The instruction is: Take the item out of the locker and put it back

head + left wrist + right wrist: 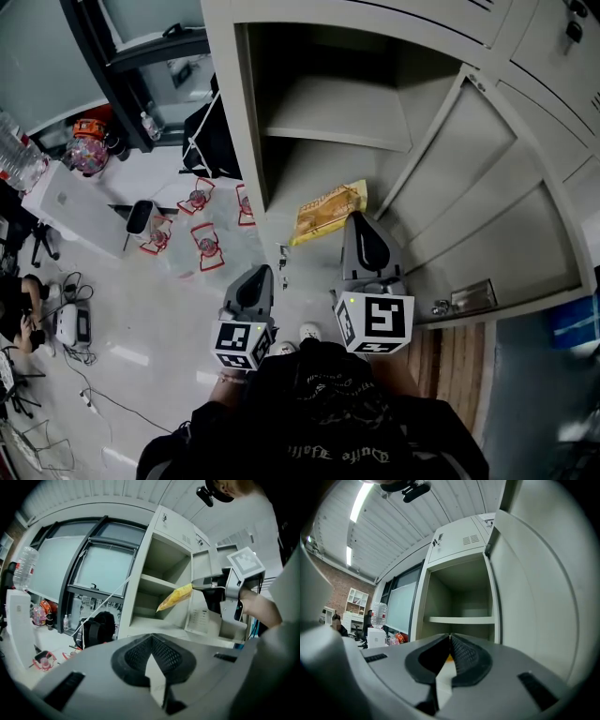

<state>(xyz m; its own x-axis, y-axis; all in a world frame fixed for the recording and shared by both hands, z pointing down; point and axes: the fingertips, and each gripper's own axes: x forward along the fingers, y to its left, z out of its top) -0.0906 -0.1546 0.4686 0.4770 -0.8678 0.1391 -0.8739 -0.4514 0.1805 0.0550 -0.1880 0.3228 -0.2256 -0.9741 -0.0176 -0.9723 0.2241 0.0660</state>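
Open grey metal locker [225, 94]: at its mouth, right tongs [359, 217] pinch a yellow crinkled snack packet [326, 211]; beside them, left tongs [262, 271] sit closed, empty, above glossy pale floor [141, 319].

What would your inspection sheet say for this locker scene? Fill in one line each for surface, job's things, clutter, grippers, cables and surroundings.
surface: grey locker stands open; its shelf is bare.
job's things: yellow packet held in the air at the locker's opening, below the shelf.
clutter: red-framed items on the floor; black bag beside the locker.
grippers: right gripper shut on the yellow packet; left gripper shut, empty, outside the locker.
cables: loose cables on the floor at left.
surroundings: locker door swung open; dark-framed windows; water bottle.
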